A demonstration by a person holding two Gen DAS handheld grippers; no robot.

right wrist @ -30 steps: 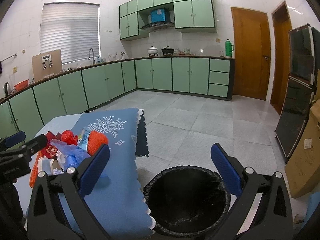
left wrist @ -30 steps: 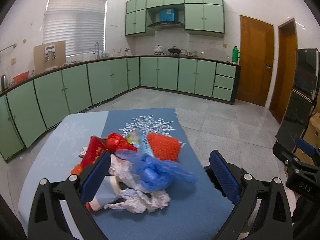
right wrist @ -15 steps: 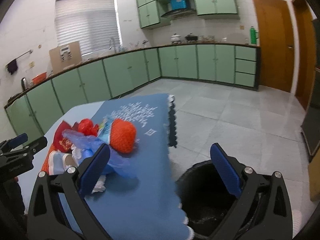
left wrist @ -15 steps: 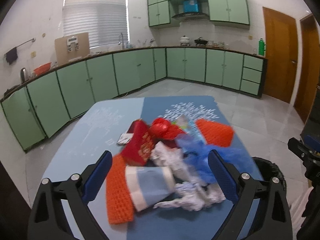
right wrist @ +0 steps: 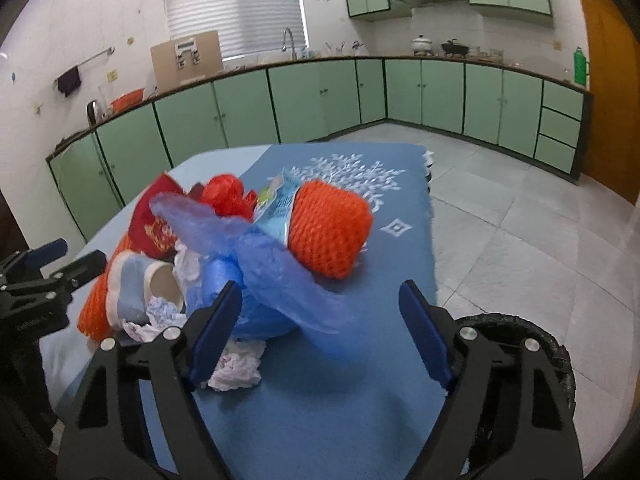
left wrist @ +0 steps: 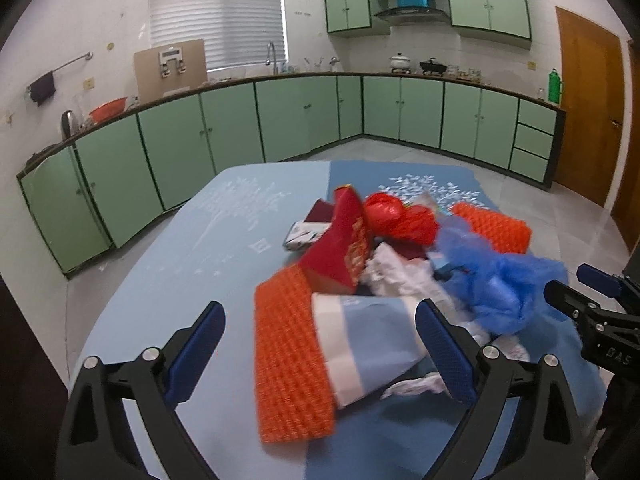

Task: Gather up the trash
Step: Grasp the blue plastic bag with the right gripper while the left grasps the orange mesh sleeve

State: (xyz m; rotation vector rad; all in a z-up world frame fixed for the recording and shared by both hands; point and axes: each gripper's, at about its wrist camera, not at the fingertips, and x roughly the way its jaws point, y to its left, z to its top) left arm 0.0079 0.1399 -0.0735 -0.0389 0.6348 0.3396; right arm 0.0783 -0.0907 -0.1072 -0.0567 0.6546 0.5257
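We see both handheld grippers tilted down over a blue-clothed table [left wrist: 168, 264] in a green-cabineted kitchen. The left gripper [left wrist: 320, 350] hovers with its jaws spread wide and gripping nothing; a pale blue paper cup [left wrist: 360, 344] lying on its side and one end of an orange foam net [left wrist: 290, 360] sit between the blue fingers [left wrist: 196, 350], which do not touch them. The right gripper [right wrist: 320, 334] points at the same heap from the other side. Its jaws have just been narrowing yet stand apart, unclenched, with a trailing fold of the crumpled blue plastic bag [right wrist: 260, 276] lying between them, and we cannot tell whether the left pad brushes it.

The trash sits piled at the middle of the table. We count two orange foam nets, the second one [right wrist: 328, 232] rolled up at the far side of the heap; one red packet with gold print [left wrist: 340, 248]; one red plastic bag [left wrist: 396, 218]; one blue plastic bag; one paper cup; one light-blue snack wrapper [right wrist: 278, 210]; and several wads of white tissue [right wrist: 236, 370], too tangled to number. A black bin [right wrist: 532, 344] stands on the floor just beside the table's edge, under the right gripper.
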